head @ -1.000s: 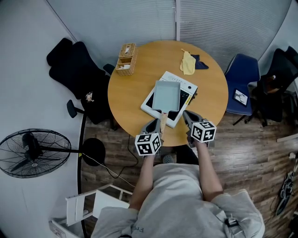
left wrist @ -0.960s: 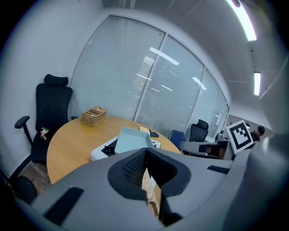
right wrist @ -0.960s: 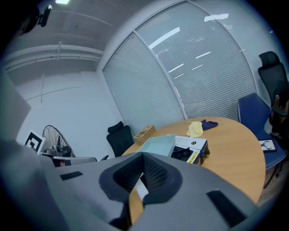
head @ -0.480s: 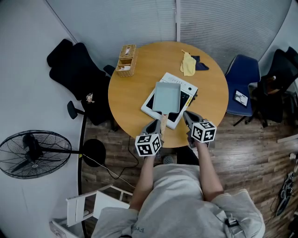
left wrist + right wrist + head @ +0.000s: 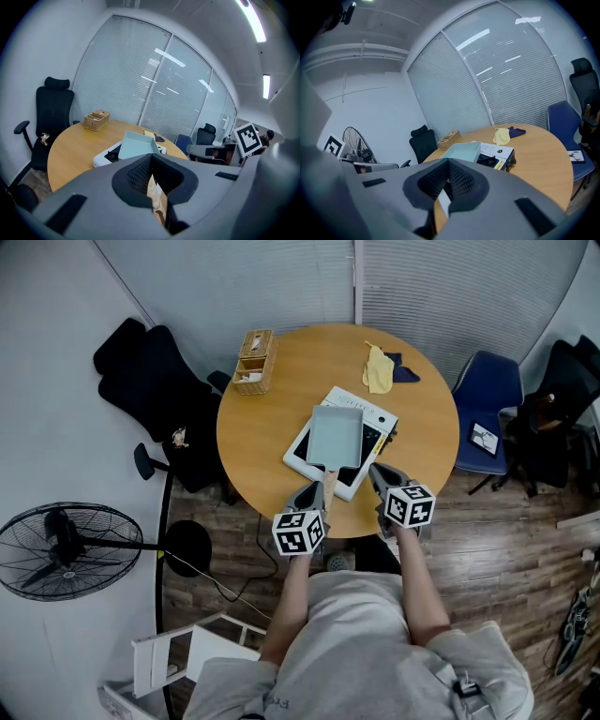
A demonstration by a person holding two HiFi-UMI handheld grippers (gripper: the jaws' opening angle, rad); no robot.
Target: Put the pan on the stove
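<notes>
A pale blue square pan (image 5: 336,435) sits on the white stove (image 5: 373,418) in the middle of the round wooden table (image 5: 272,423). The pan's wooden handle (image 5: 328,488) points toward me. My left gripper (image 5: 316,489) is at the table's near edge, shut on that handle. In the left gripper view the wooden handle (image 5: 153,190) is pinched between the jaws, with the pan (image 5: 137,144) straight ahead. My right gripper (image 5: 375,473) hovers shut just right of the handle, holding nothing. In its view the pan (image 5: 464,151) and stove (image 5: 499,152) lie ahead.
A wicker basket (image 5: 254,359) stands at the table's far left. A yellow cloth (image 5: 379,368) and a dark cloth (image 5: 405,371) lie at the far side. A black office chair (image 5: 155,390), a blue chair (image 5: 487,390) and a floor fan (image 5: 66,547) surround the table.
</notes>
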